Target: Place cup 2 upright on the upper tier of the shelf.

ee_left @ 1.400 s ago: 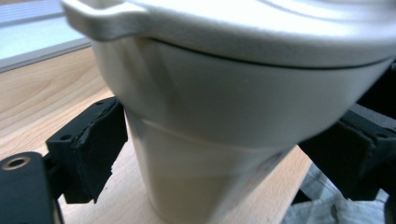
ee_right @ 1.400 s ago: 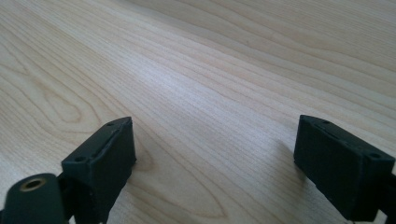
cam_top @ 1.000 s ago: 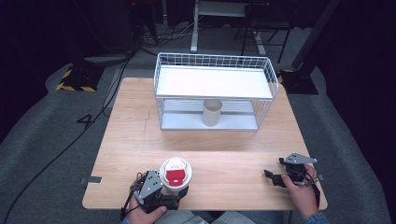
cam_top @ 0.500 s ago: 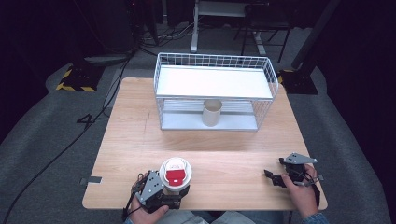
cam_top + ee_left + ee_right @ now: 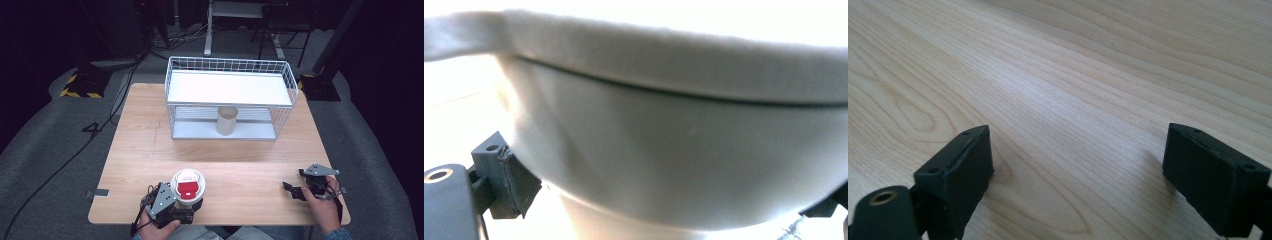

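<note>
Light wooden desk (image 5: 150, 150). At its far side, white wire basket (image 5: 230, 97) with flat white top shelf, open front. Inside, on lower level, upright beige paper cup (image 5: 227, 120), near the middle. Grey carpet all round; black-and-yellow hazard-striped block (image 5: 80, 85) far left.

Wooden table (image 5: 150, 145) bearing wire rack (image 5: 230, 80)

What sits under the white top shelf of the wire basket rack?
Under the white top shelf of the wire basket rack, one cream paper cup stands upright. The shelf hides the space behind the cup.
</note>
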